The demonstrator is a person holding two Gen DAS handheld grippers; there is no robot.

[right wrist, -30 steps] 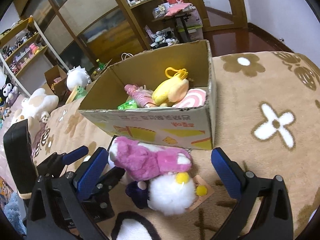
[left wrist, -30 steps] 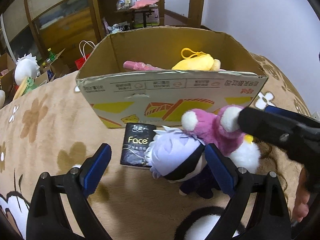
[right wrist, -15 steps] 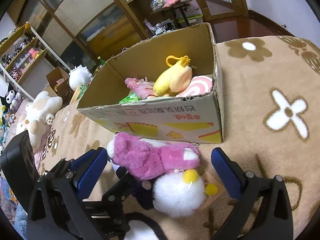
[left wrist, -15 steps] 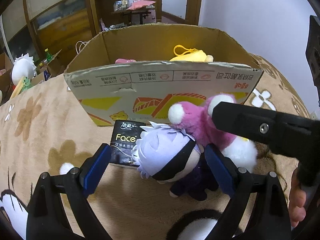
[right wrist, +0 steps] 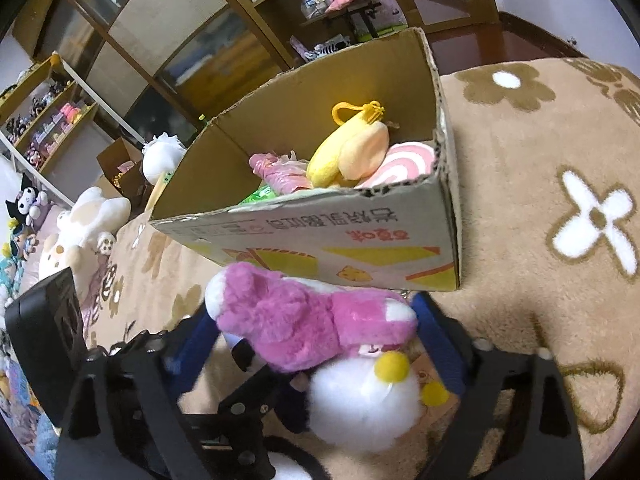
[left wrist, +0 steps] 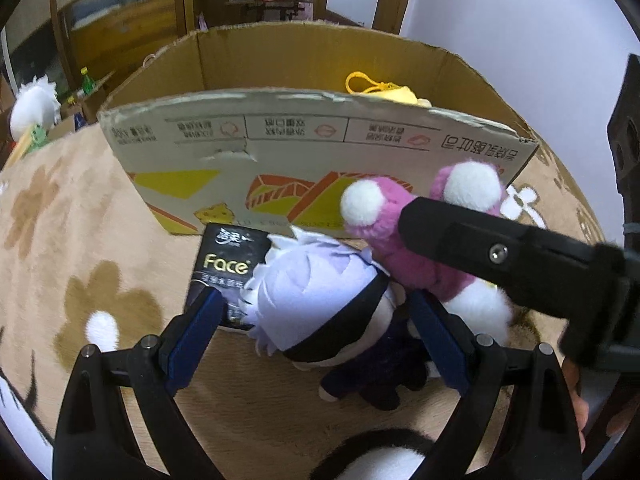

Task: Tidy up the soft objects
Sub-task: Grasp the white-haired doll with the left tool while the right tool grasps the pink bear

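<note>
A cardboard box (left wrist: 312,148) stands on the flowered carpet and holds a yellow plush (right wrist: 348,148), a pink swirl plush (right wrist: 404,164) and a pink doll (right wrist: 280,172). In front of it lie a white-haired doll with a black blindfold (left wrist: 316,304) and a pink-and-white plush (right wrist: 316,328). My left gripper (left wrist: 316,332) is open, its blue pads either side of the white-haired doll. My right gripper (right wrist: 316,348) is open, its pads flanking the pink-and-white plush (left wrist: 416,232). The right gripper's black finger (left wrist: 500,256) crosses the left wrist view.
A black "Face" tissue pack (left wrist: 228,268) lies against the box front, beside the doll. Plush toys (right wrist: 84,228) and shelves (right wrist: 52,120) fill the room's left side. The carpet (right wrist: 540,200) stretches to the right of the box.
Both grippers have moved forward and down towards the toys. The left pads now flank the white-haired doll, the right pads flank the pink plush. The box looms nearer.
</note>
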